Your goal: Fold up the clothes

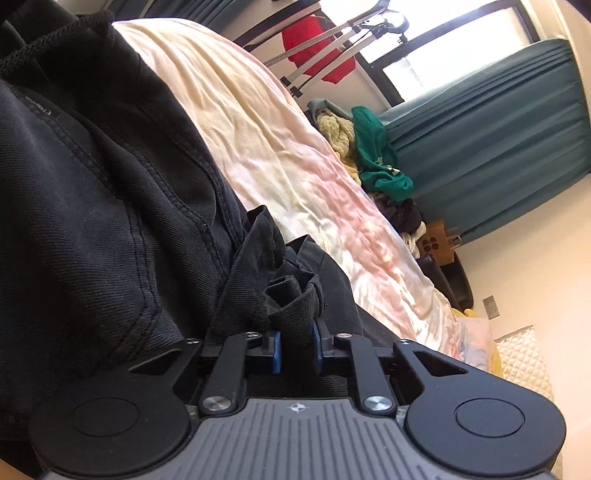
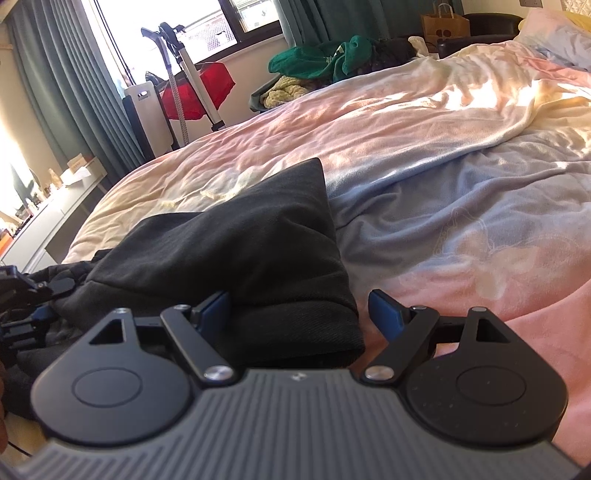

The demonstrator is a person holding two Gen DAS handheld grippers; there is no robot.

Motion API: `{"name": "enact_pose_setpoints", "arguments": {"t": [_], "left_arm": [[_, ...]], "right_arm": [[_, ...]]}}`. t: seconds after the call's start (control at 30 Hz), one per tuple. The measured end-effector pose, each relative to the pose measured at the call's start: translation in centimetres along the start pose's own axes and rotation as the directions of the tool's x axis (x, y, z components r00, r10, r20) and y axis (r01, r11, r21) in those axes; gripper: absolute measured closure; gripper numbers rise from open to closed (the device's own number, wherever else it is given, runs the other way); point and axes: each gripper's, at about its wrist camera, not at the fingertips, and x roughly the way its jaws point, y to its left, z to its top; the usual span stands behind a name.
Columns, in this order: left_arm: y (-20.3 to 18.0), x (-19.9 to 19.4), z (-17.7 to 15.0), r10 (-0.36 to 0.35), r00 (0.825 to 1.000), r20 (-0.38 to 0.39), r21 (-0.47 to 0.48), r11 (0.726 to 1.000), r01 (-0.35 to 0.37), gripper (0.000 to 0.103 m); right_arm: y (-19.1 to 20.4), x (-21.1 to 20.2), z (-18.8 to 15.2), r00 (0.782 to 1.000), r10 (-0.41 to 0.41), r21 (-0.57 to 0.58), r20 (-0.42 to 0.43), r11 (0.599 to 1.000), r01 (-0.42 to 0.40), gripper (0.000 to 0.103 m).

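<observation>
A black hooded garment (image 1: 92,192) with a drawcord lies on the bed and fills the left of the left wrist view. My left gripper (image 1: 296,341) is shut on a bunched fold of this black fabric, which sticks up between the blue pads. In the right wrist view the same garment (image 2: 240,240) lies on the bedspread, its ribbed hem (image 2: 295,332) between my right gripper's open fingers. My right gripper (image 2: 301,314) is open around that hem, the blue pads (image 2: 384,312) apart. My left gripper also shows at the left edge of the right wrist view (image 2: 22,295).
The bed carries a crumpled pink, cream and pale blue cover (image 2: 424,140). A pile of clothes with a green garment (image 2: 325,59) sits beyond the bed's far side. A clothes rack with a red item (image 2: 199,88), teal curtains (image 1: 498,140) and a paper bag (image 2: 445,22) stand by the window.
</observation>
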Motion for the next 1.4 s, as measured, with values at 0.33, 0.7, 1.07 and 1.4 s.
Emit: {"name": "enact_pose_setpoints", "arguments": {"t": [0.33,0.7,1.07,1.4], "left_arm": [[-3.0,-7.5,-4.9,0.025,0.995,0.093,0.145,0.989,-0.038,0.096],[-0.8,-6.5,-6.7,0.204,0.978,0.041,0.14,0.968,-0.208,0.093],[0.3,-10.1,-4.7,0.14,0.99,-0.013,0.034,0.99,-0.139,0.028],[9.9,-18.1,-1.8,0.22,0.974,0.046,-0.454,0.873,-0.176,0.007]], "right_arm": [[0.0,-1.5,0.6,0.998,0.041,-0.033,0.049,0.999,-0.04,0.02],[2.2,-3.7,1.6,0.965,0.175,-0.168,0.197,0.975,-0.143,0.02],[2.6,0.0,0.2,0.982,0.176,-0.172,0.073,0.972,-0.161,0.018],[2.6,-0.7,0.1,0.983,0.162,-0.171,0.08,0.974,-0.147,0.02]]}}
